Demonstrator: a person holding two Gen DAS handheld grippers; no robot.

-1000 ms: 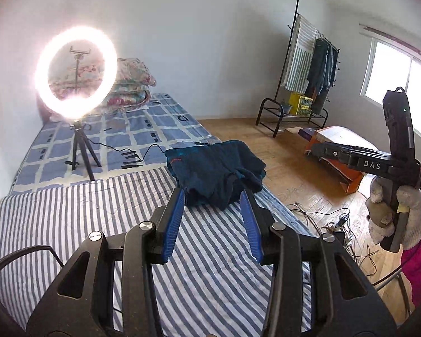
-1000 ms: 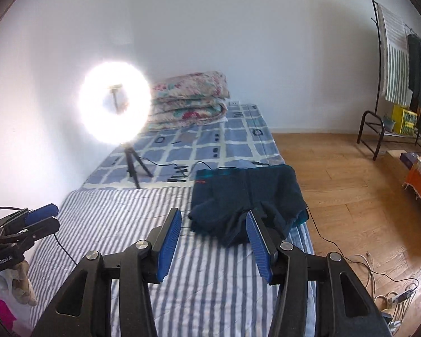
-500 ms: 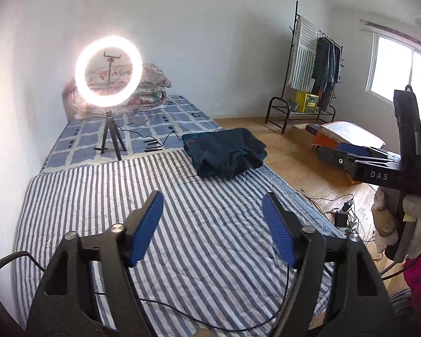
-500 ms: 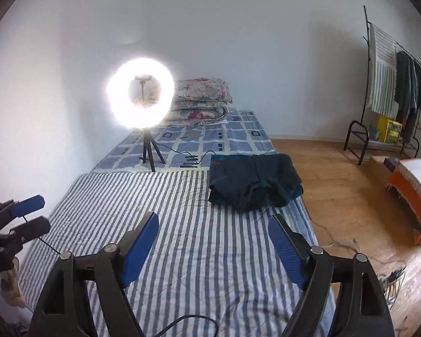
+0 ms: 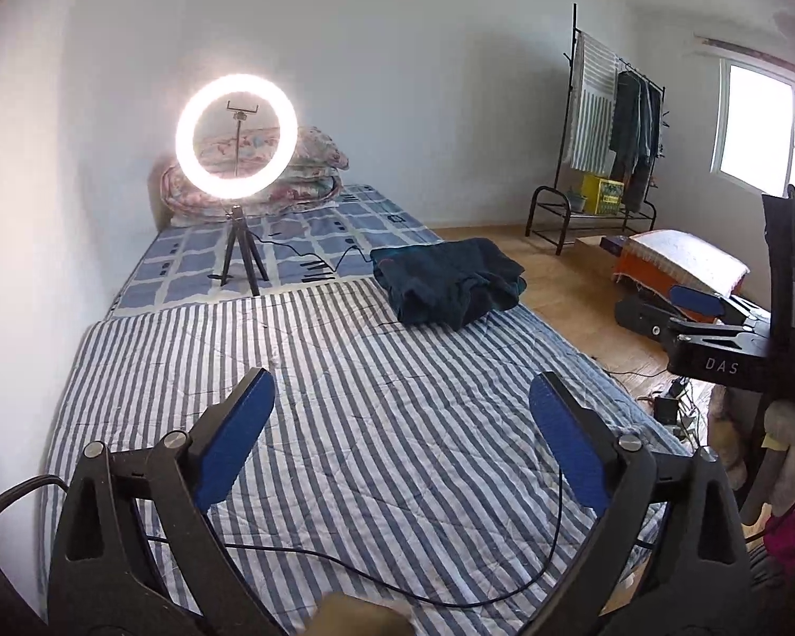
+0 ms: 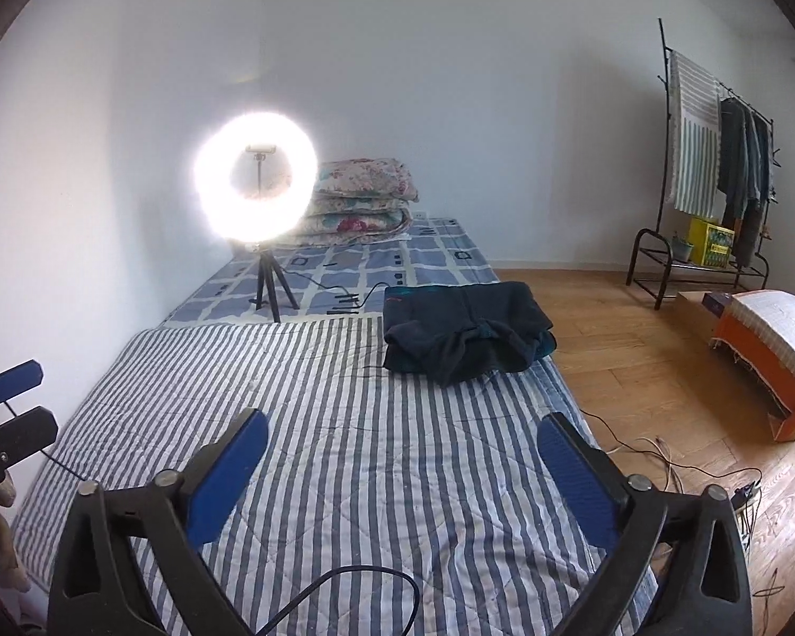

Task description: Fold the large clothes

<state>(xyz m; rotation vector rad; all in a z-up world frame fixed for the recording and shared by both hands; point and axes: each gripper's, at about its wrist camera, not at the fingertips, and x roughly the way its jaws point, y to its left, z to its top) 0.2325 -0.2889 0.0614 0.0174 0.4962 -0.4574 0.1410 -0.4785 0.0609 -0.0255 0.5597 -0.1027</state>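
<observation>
Jaws of left gripper (image 5: 402, 407) & right gripper (image 6: 404, 448) opening wide, nothing between; folded dark garment (image 6: 464, 331) on striped quilt (image 6: 344, 424).

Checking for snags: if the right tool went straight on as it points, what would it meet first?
Probably the striped bed cover, nothing between its opening jaws; the dark folded garment lies farther on. Depth unclear.

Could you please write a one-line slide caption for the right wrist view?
Right gripper opening over the striped quilt, nothing between its fingers, dark folded garment lying ahead beside the ring light.
</observation>
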